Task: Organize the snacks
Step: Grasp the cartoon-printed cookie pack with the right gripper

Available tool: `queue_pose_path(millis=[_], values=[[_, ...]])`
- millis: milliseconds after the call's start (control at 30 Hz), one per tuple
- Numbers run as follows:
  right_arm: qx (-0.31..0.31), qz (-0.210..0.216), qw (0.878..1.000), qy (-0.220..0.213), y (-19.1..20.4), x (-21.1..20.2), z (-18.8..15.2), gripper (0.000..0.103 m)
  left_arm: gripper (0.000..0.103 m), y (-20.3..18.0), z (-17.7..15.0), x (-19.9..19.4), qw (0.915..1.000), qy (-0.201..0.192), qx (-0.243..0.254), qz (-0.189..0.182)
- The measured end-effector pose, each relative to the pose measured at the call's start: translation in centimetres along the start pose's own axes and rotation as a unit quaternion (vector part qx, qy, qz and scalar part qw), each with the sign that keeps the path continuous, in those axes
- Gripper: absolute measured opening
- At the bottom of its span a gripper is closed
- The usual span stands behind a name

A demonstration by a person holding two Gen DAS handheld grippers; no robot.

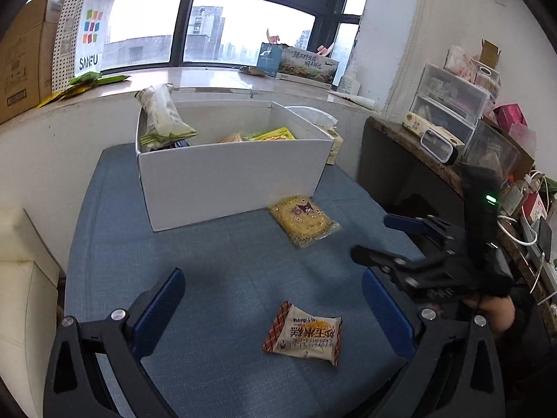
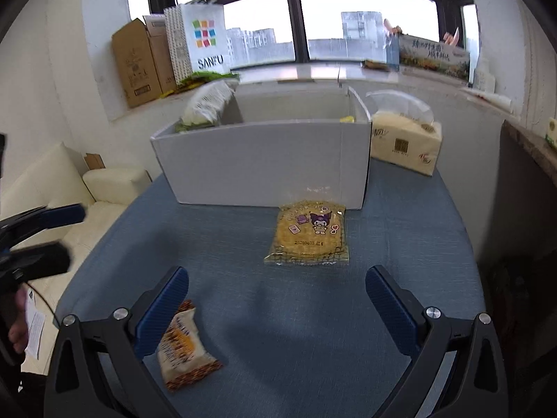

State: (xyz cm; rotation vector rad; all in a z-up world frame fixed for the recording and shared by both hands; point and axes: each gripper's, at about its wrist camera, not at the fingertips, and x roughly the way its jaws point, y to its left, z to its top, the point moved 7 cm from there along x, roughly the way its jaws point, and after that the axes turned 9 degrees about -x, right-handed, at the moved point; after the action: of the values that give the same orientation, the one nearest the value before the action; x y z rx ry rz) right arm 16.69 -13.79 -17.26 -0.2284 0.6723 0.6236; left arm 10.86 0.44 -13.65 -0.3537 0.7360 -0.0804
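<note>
Our left gripper (image 1: 271, 310) and right gripper (image 2: 276, 308) both hang spread wide, gripping nothing. The brown-edged snack packet (image 1: 302, 335) lies bottom centre; the yellow wafer pack (image 2: 310, 232) sits mid-frame before the white box (image 2: 264, 163).

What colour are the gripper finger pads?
Dark blue, ribbed pads on black arms; clearest in the right wrist view.

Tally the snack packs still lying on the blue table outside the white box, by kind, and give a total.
Clear yellow cartoon-print pack: 1
Beige and brown wrapped snack: 1
Total: 2, both on the blue table in front of the white box.
</note>
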Motion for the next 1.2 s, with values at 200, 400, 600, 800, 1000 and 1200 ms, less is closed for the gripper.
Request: queue_pose_path(millis=[200, 400, 600, 800, 1000, 1200], values=[[-0.002, -0.011, 0.999, 0.037, -1.1, 4.5, 1.5, 0.103, 0.103, -0.1, -0.8, 0.2, 0.9999, 0.012, 0.005, -0.002], [-0.002, -0.009, 0.997, 0.081, -1.5, 9.2, 2.7, 0.103, 0.103, -0.4, -1.4, 0.4, 0.9997, 0.020, 0.013, -0.001], [-0.009, -0.032, 0.993, 0.116, -1.8, 12.3, 2.4, 0.103, 0.103, -0.6, -1.9, 0.7, 0.9994, 0.028, 0.020, -0.001], [-0.006, -0.047, 0.989, 0.138, -2.5, 13.9, 1.1, 0.103, 0.103, -0.6, -2.4, 1.0, 0.9990, 0.039, 0.020, 0.001], [-0.019, -0.046, 0.989, 0.142, -2.1, 12.9, 1.2, 0.076, 0.103, -0.8, -2.6, 1.3, 0.9986, 0.045, 0.027, 0.001], [-0.005, -0.019, 0.995, 0.100, -1.8, 8.9, 1.3, 0.076, 0.103, -1.9, -3.3, 2.1, 0.9965, 0.065, 0.051, -0.011]])
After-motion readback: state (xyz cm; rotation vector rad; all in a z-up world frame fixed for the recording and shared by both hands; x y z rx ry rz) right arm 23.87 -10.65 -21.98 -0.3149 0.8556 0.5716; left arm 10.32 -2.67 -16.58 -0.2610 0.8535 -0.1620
